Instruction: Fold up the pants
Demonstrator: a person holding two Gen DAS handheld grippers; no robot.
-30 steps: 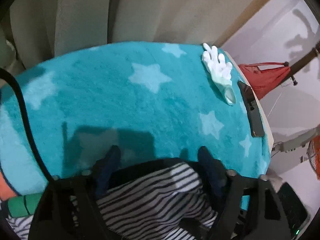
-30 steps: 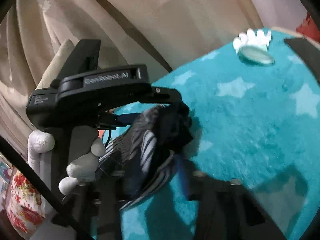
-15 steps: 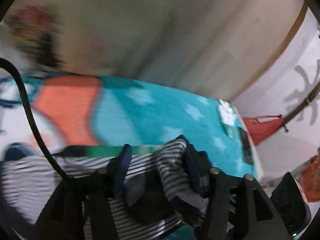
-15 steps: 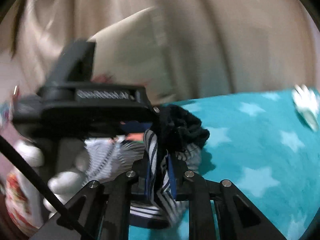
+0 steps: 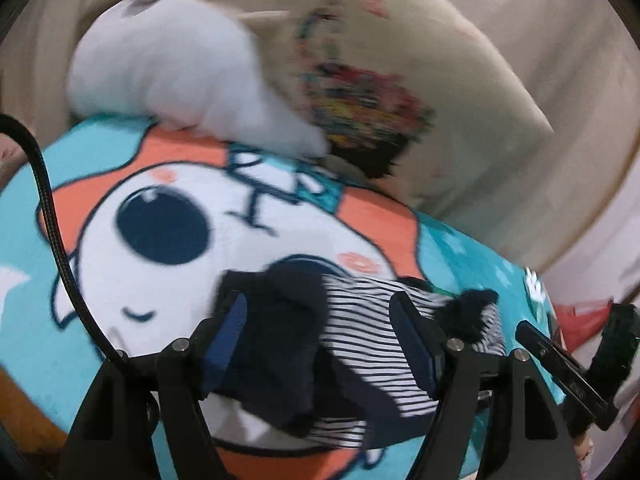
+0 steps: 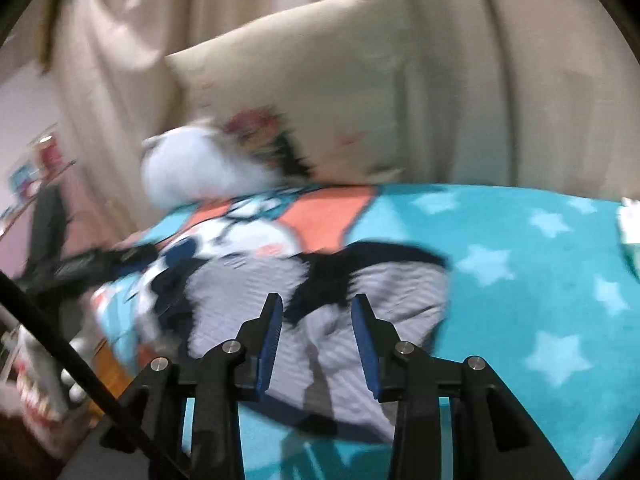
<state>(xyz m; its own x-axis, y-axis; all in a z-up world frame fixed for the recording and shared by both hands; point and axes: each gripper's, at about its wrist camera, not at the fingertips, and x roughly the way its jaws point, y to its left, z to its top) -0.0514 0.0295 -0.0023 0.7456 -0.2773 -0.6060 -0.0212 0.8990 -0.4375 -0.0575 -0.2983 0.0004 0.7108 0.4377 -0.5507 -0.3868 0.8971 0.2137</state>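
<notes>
The black-and-white striped pants (image 5: pixel 360 340) with dark navy edging lie bunched on the teal cartoon blanket (image 5: pixel 132 264). In the left wrist view my left gripper (image 5: pixel 320 320) is open, its blue pads wide apart on either side of the bunched cloth. In the right wrist view the pants (image 6: pixel 360 292) lie spread and blurred on the blanket (image 6: pixel 520 280). My right gripper (image 6: pixel 316 316) is open just above them and holds nothing.
A white plush toy (image 5: pixel 180 72) and a beige printed pillow (image 5: pixel 400 92) rest at the blanket's far edge against beige curtains (image 6: pixel 500 60). A dark phone (image 5: pixel 560 364) lies at the right edge. The other gripper (image 6: pixel 72 264) shows blurred at the left.
Both grippers swung left along the blanket with the pants, then opened. The pants, held up in the right jaws half a second ago, now lie on the blanket.
</notes>
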